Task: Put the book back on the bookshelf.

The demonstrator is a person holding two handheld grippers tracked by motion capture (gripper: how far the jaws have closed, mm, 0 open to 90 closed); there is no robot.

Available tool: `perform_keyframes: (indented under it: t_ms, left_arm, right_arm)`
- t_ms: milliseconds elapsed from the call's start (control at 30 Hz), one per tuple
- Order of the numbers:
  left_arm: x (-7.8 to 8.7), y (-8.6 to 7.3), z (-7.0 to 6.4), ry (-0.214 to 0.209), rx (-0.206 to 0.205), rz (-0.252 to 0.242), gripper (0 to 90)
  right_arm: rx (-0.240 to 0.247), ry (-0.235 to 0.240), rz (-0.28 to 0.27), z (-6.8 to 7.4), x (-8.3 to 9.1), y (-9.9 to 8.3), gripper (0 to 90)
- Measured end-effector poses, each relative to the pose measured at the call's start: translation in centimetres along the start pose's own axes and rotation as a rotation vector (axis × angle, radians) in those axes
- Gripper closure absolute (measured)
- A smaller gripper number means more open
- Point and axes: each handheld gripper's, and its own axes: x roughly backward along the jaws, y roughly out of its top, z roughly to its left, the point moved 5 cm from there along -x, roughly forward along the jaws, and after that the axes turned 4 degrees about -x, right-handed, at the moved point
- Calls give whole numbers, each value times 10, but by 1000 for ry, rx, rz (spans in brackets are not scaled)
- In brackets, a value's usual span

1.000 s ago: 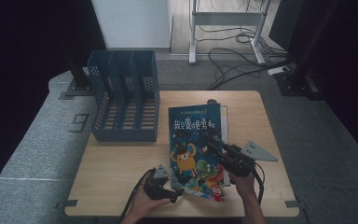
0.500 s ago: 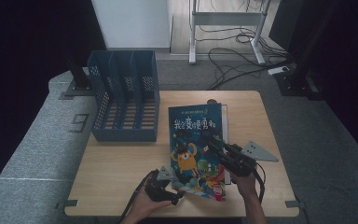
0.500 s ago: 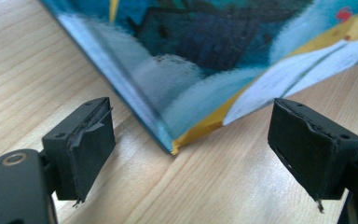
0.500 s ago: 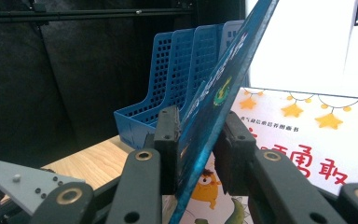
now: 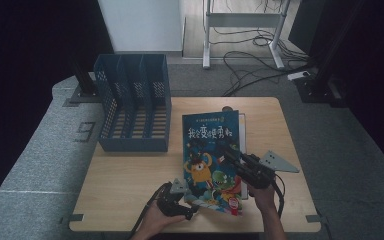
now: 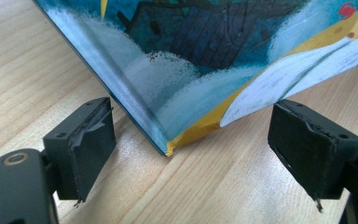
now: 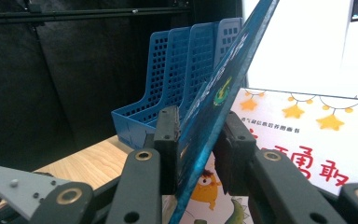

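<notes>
ur right gripper [image 5: 228, 152] is clamped on the book [image 5: 211, 155], tilted up off the table [image 5: 125, 180] w/ its lower corner betw the spread jaws of ur left gripper [image 6: 191, 151], near table's front edge.

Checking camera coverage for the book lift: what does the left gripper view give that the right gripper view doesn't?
Left gripper view: the left gripper open, its jaws wide apart either side of the book's lower corner, which touches the wooden table and is not yet clamped.

Right gripper view: the right gripper shut on the book's edge, holding the cover tilted up; the blue file rack behind; a second book lying flat underneath.

Both: the blue picture book and the table.
</notes>
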Motion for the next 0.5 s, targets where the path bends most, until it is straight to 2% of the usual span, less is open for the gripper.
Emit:
perform_keyframes:
  t_ms: [100, 233, 500]
  left_arm:
    - [-3, 0, 1, -16, 12, 8, 142]
    - [-5, 3, 2, -3, -11, 24, 132]
    - [-7, 5, 6, 10, 5, 22, 132]
  right_arm:
    - [3, 4, -1, 1, 0, 0, 712]
    - [14, 8, -1, 4, 0, 2, 712]
    - [62, -9, -15, 8, 1, 4, 713]
